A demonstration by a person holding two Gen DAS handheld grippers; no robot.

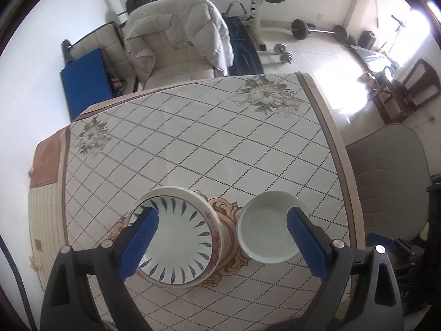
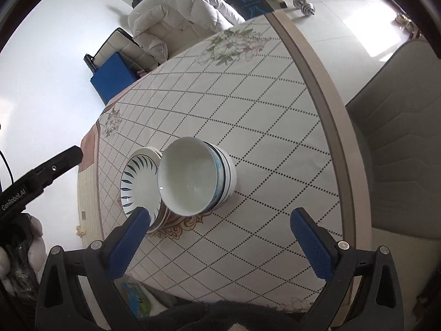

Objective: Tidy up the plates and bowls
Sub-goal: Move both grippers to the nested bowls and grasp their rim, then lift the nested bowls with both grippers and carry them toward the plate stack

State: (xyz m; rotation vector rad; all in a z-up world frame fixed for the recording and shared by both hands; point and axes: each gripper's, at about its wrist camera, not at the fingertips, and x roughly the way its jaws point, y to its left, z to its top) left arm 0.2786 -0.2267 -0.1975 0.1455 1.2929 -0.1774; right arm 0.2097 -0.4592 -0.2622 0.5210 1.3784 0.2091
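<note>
A stack of plates [image 1: 179,237] with blue leaf marks on the top one sits on the checked tablecloth [image 1: 193,138]. To its right stands a stack of white bowls [image 1: 266,229]. My left gripper [image 1: 223,244] is open and empty, held above both stacks, its left finger over the plates and its right finger over the bowls. In the right wrist view the plates [image 2: 139,184] lie left of the bowl stack [image 2: 193,176]. My right gripper [image 2: 220,245] is open and empty, in front of the bowls and apart from them.
A grey chair [image 2: 399,138] stands by the table's right edge [image 2: 336,127]. Beyond the far edge are a sofa with a white duvet [image 1: 176,35], a blue mat [image 1: 88,82] and weights on the floor [image 1: 317,30]. The left gripper's body [image 2: 35,179] shows at the left.
</note>
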